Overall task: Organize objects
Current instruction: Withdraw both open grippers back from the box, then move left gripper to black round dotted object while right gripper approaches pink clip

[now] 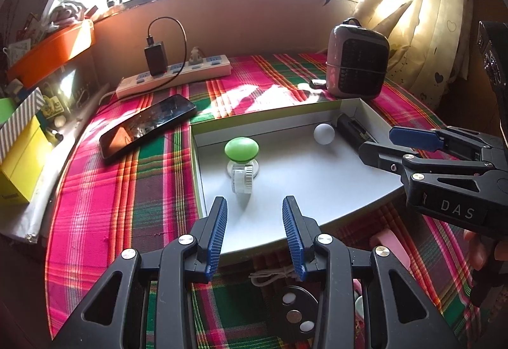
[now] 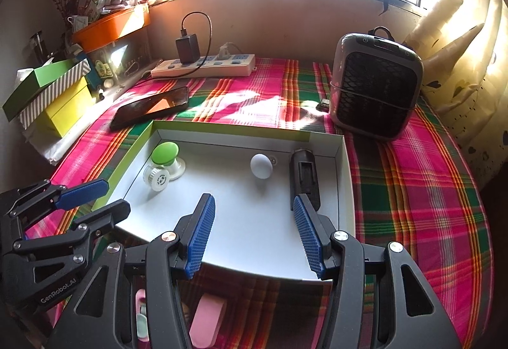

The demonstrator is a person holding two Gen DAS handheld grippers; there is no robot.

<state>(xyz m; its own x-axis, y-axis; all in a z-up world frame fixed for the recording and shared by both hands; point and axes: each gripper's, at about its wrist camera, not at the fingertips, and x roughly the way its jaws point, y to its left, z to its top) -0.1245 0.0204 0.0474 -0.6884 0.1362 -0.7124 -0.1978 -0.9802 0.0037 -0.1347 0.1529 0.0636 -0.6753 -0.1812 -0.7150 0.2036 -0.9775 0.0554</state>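
A shallow white box [image 1: 263,118] [image 2: 222,126] with a green rim lies on the plaid cloth. Inside it are a green-topped knob [image 1: 241,149] [image 2: 164,152], a small clear jar [image 1: 242,179] [image 2: 157,179] with a white lid, a white ball [image 1: 324,133] [image 2: 261,166] and a black oblong device [image 1: 350,130] [image 2: 304,171]. My left gripper [image 1: 255,234] [image 2: 104,199] hovers open over the box's near left edge, holding nothing. My right gripper [image 2: 252,231] [image 1: 385,145] is open over the near right part, its right finger close to the black device, with nothing held.
Under the grippers, in front of the box, lie a pink object [image 1: 392,245] [image 2: 208,320], a black disc [image 1: 297,307] and a white cord [image 1: 273,276]. Behind the box are a phone [image 1: 147,126], a power strip [image 1: 173,72] and a small heater [image 2: 376,85]. Stacked boxes [image 2: 60,95] stand at the left.
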